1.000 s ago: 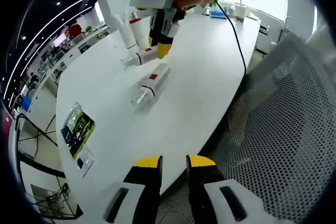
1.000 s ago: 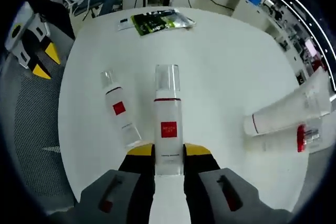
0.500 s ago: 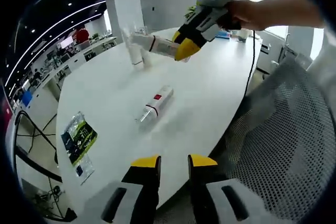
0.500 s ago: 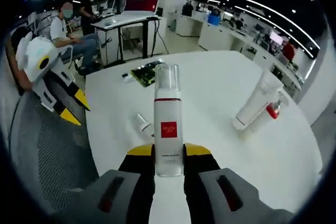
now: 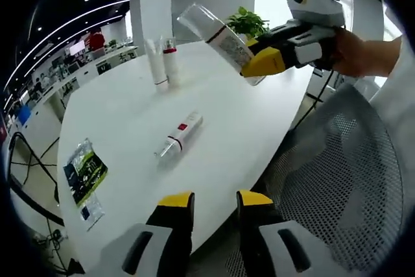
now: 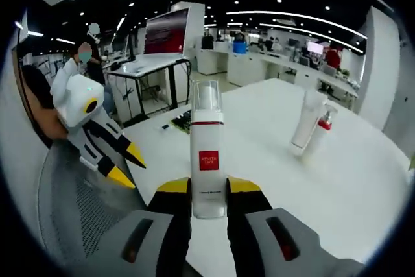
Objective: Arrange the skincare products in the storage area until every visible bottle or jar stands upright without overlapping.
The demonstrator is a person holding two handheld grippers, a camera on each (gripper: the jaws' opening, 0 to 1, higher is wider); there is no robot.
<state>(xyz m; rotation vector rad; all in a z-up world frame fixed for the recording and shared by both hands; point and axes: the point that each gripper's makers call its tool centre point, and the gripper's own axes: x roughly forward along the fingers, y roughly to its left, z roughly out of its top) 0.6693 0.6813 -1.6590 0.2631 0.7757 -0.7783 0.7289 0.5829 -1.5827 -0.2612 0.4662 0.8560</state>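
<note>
Two jaws of the right hand-held gripper clamp a clear-capped bottle.

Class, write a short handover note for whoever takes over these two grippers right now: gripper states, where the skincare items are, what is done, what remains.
Right gripper: shut on the red-label bottle, lifted clear of the white table.
Left gripper: open, empty, near the table's edge.
Done: white tube and red-capped bottle stand upright side by side.
Left: stand the held bottle upright, then raise the clear-capped bottle lying on its side mid-table.
</note>
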